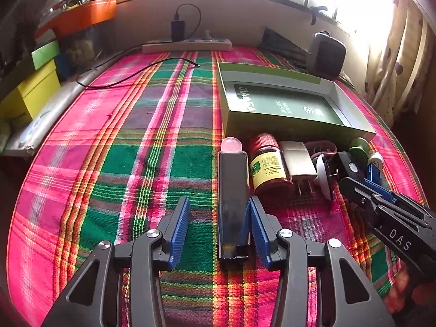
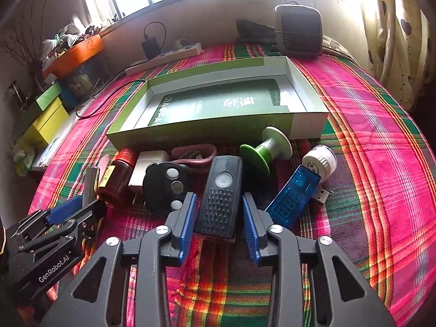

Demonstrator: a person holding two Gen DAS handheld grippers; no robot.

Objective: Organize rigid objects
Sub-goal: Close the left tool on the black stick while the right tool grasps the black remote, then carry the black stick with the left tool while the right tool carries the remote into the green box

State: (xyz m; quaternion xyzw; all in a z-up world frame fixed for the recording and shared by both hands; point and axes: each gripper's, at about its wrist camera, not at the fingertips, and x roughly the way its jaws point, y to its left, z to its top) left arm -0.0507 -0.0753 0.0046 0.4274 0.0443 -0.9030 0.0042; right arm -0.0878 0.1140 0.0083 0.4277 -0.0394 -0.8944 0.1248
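Left tongs (image 1: 219, 224): open; right pad touches black stick (image 1: 231, 204), left pad clear. Right tongs (image 2: 219, 224): open round black remote (image 2: 220, 190), w/ gaps both sides. Both items lie on plaid surface (image 1: 122, 136), just in front of green box (image 2: 218, 133).

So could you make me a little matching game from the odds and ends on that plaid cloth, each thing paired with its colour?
Things:
1. bottle cap
2. spool
3. USB stick
4. round remote

Colours:
a. blue
b. black
c. red
d. green and white

Pairs: 1-c, 2-d, 3-a, 4-b
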